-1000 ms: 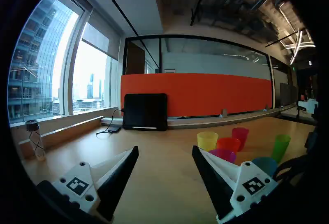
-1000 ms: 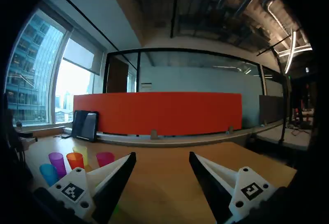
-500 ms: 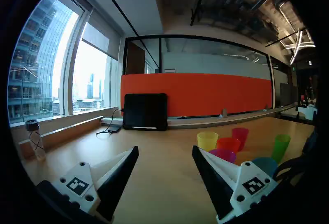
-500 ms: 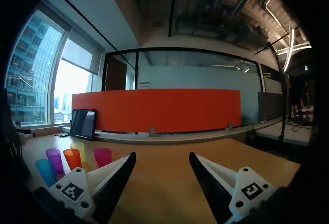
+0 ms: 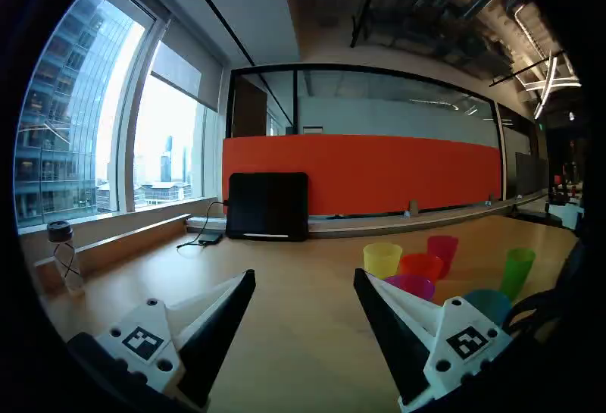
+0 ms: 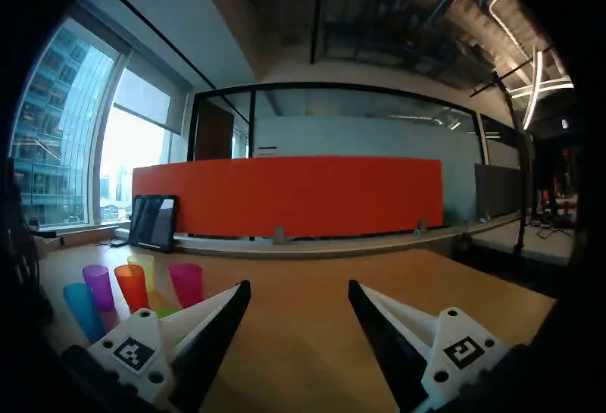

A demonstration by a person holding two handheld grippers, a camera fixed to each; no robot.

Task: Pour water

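Cups, six of translucent coloured plastic, stand upright in a loose cluster on the wooden table, on the near side of the orange partition and below its right half in the left gripper view; the yellow cup, orange cup and pink cup are nearest the partition; the purple cup and blue cup stand farther from it, partly hidden behind the right finger of the left gripper; the green cup stands apart, toward the partition's right end; what they contain I cannot tell; the left gripper's jaws are spread wide with nothing between them; a dark tablet is propped at the partition's left end, a cable and small block beside it; a clear capped bottle stands well left of the partition, by the window.

From the right gripper view the same cups lie below the partition's left end, the green one almost hidden behind a finger; the right gripper is likewise spread wide over bare wood, holding nothing, well apart from the cups.
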